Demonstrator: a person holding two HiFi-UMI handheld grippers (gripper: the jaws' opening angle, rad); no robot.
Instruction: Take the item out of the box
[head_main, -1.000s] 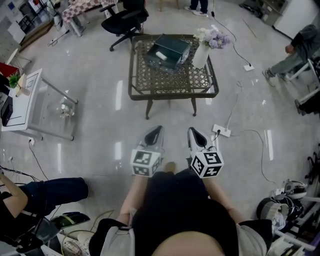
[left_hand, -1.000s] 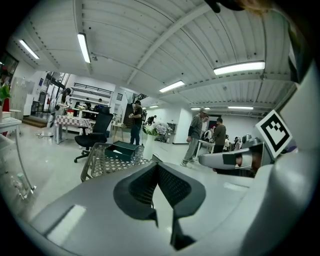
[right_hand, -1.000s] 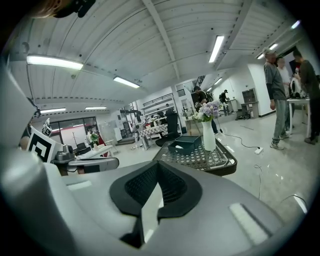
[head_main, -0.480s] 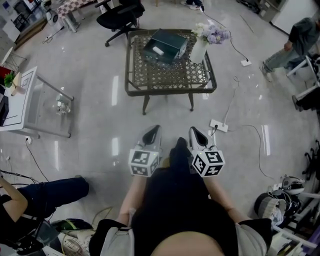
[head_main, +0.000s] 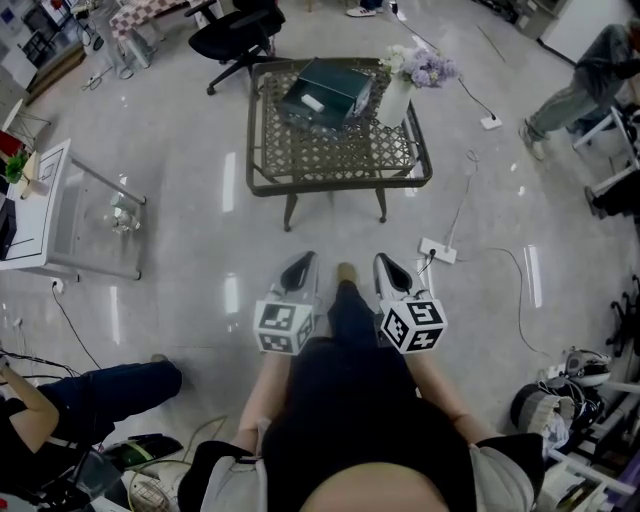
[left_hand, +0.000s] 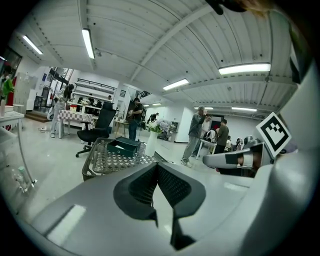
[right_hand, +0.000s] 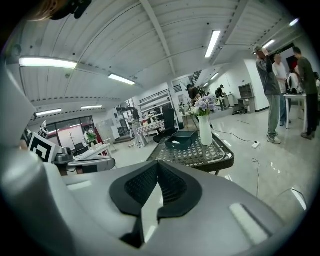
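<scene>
Left tool (head_main: 300, 266) and right tool (head_main: 392, 268) side by side in front of the person's body, each with its jaws pressed together and gripping no object. The dark green box (head_main: 327, 90) sits open on the lattice-top table (head_main: 340, 178), well ahead of both tool tips, with a white item (head_main: 313, 102) lying inside (its kind cannot be made out at this range). A white vase of flowers (head_main: 400, 98) stands just beside the box on the right tool's side; the person's shoe (head_main: 347, 271) shows between the two tools.
</scene>
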